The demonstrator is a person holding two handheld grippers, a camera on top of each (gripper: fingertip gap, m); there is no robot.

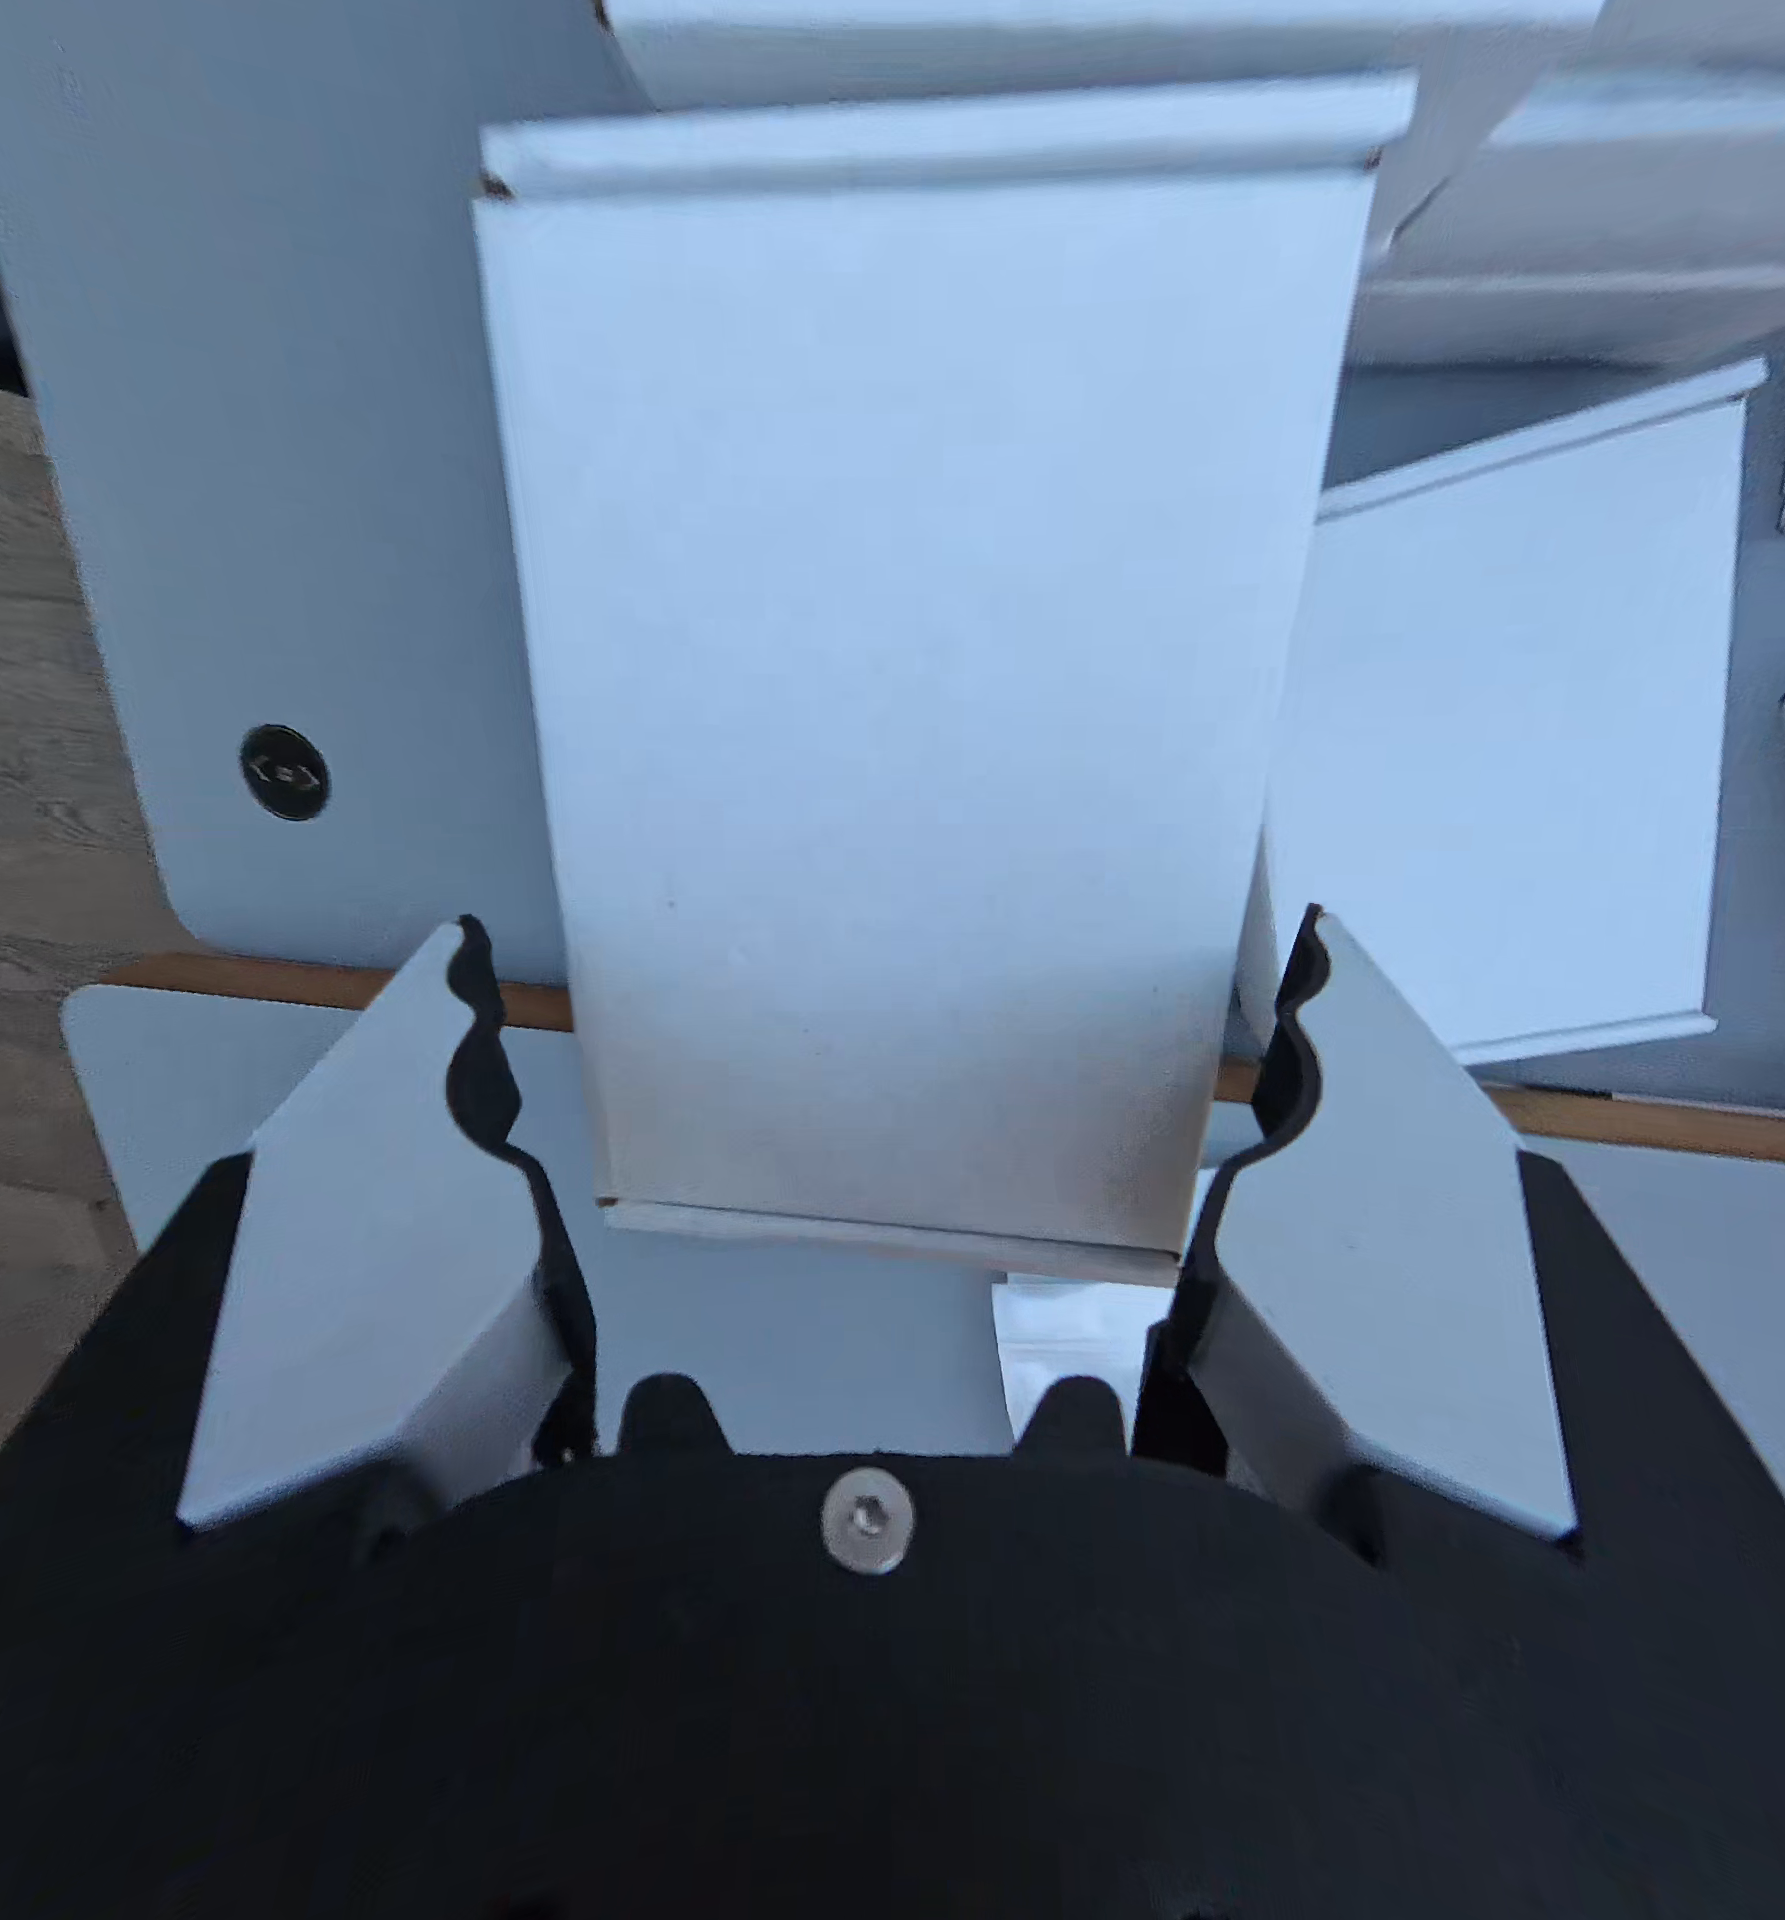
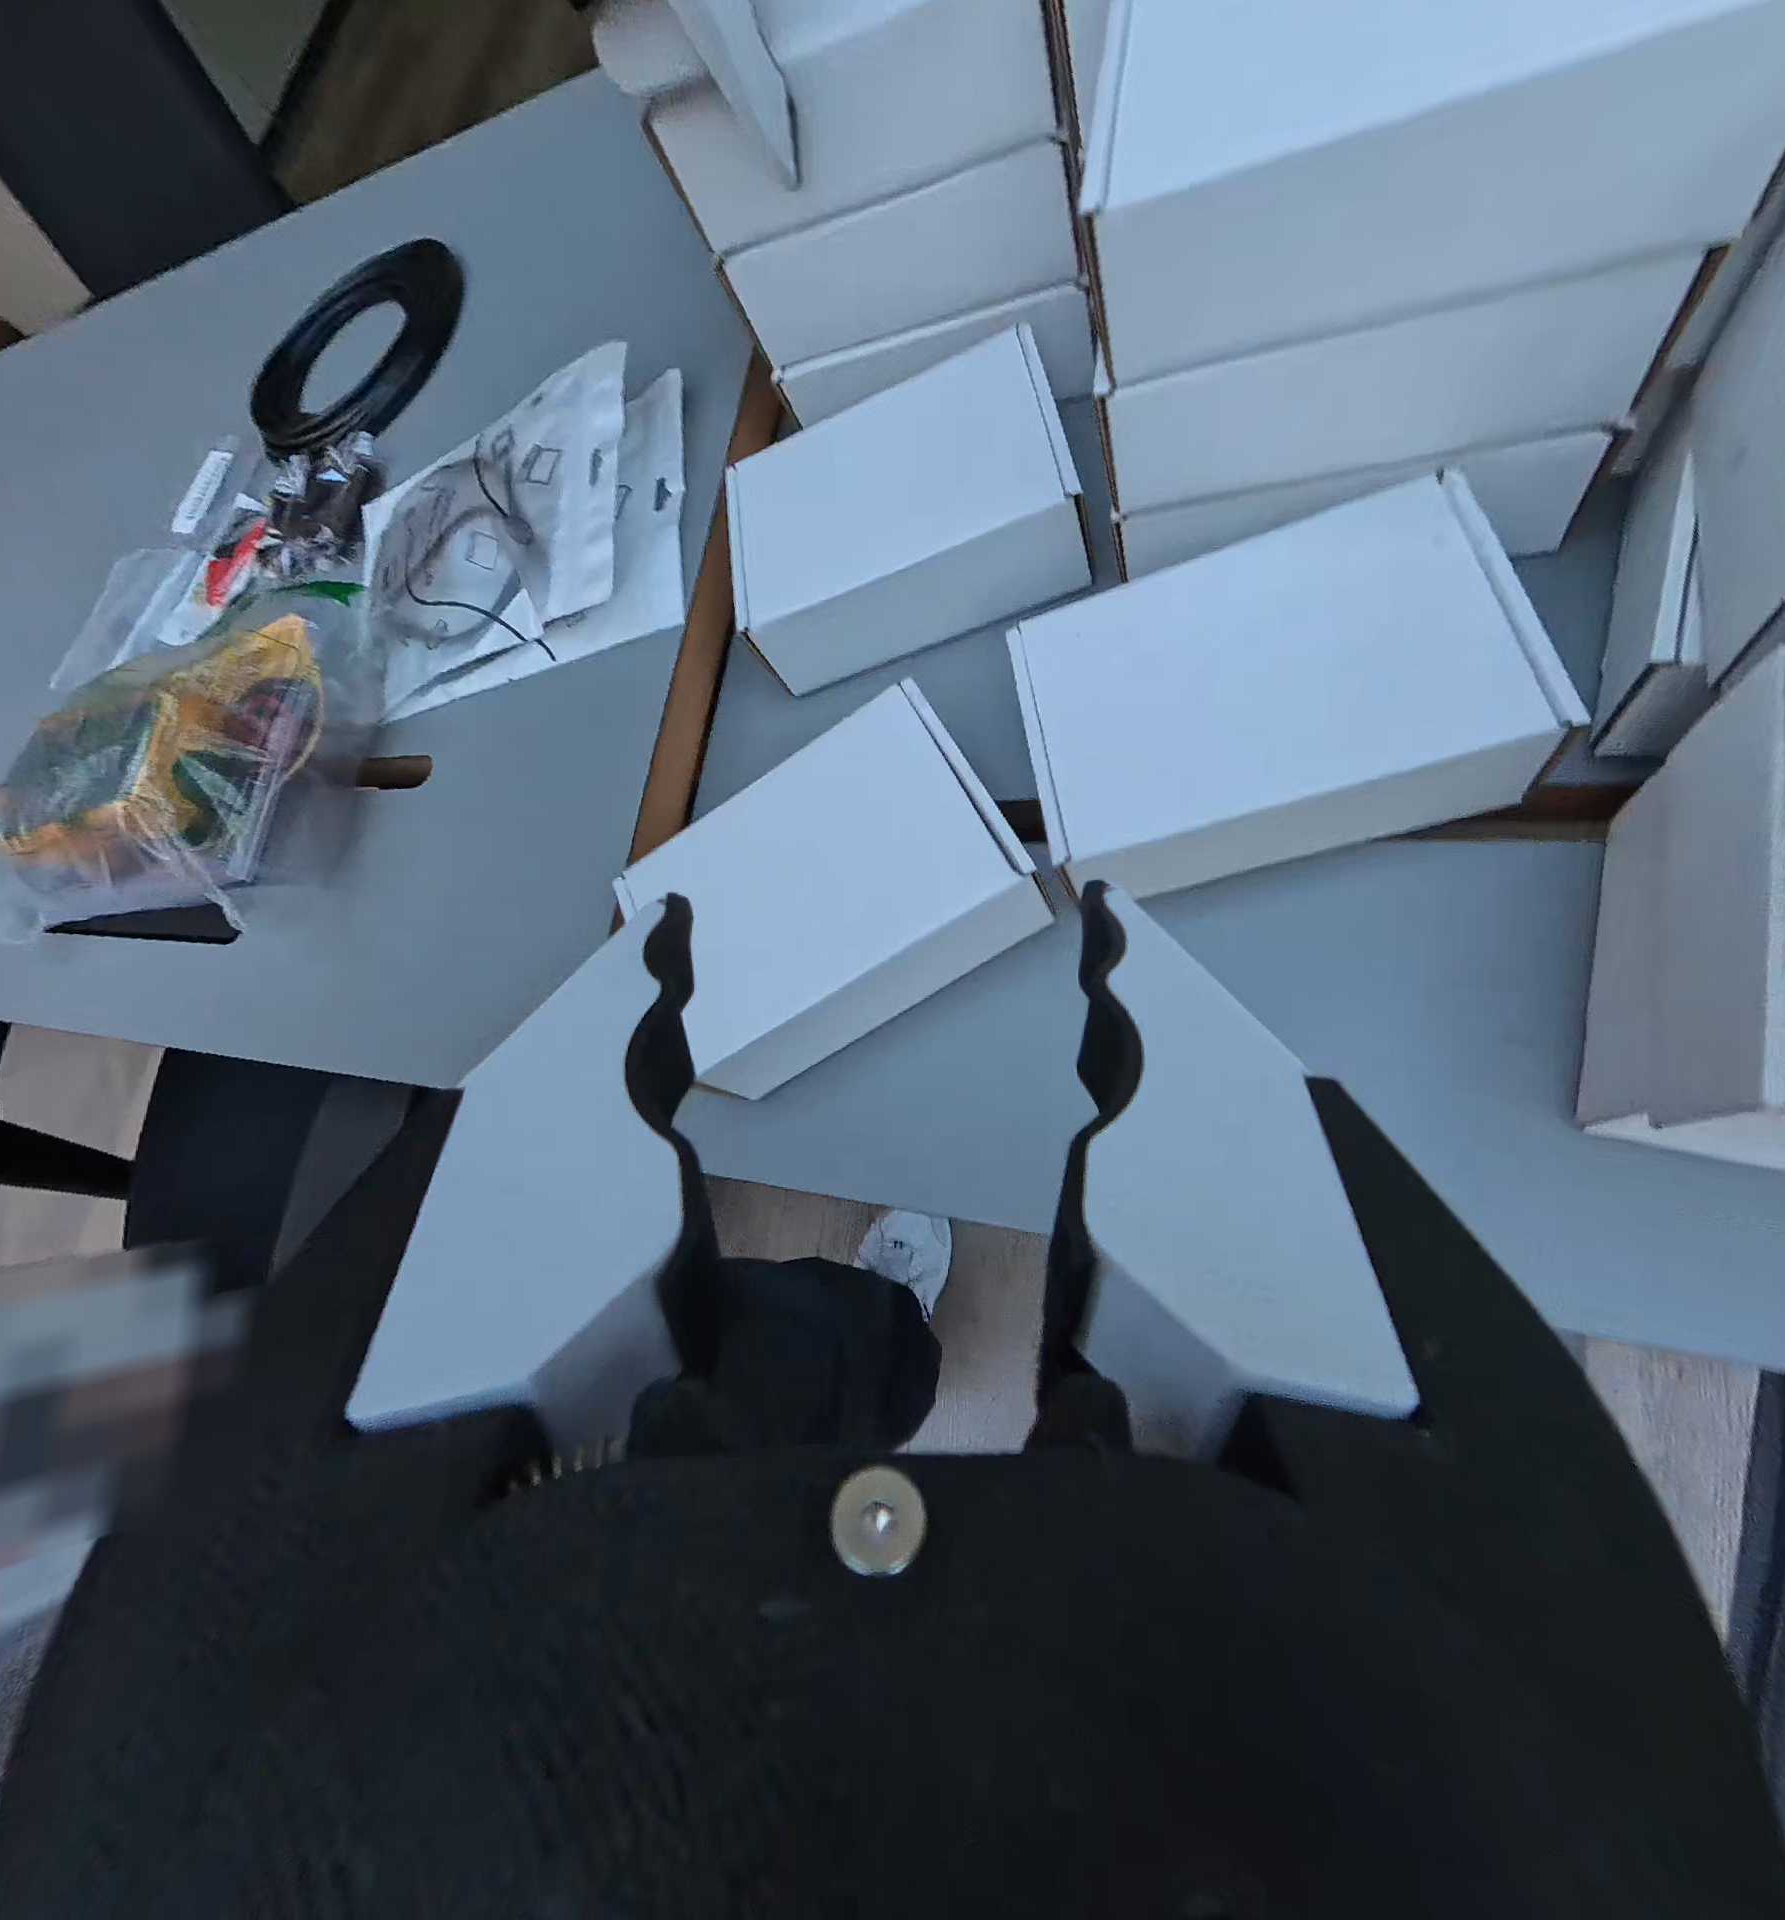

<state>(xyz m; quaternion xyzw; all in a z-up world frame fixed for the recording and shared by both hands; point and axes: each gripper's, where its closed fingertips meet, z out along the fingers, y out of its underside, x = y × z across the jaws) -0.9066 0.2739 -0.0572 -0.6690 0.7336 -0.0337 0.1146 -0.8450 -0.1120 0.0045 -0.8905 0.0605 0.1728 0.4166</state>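
Grey tabletop (image 1: 763,1351) beneath: left tongs (image 1: 893,925) spread wide around a white box (image 1: 898,675); right tongs (image 2: 883,904) empty, parted.

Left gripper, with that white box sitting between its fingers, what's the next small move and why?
Probably close the left gripper on the white box. Its jaws stand open on either side of the box's near end, the right one close against the box's edge, the left with a visible gap. The right gripper hangs open and empty above another small box.
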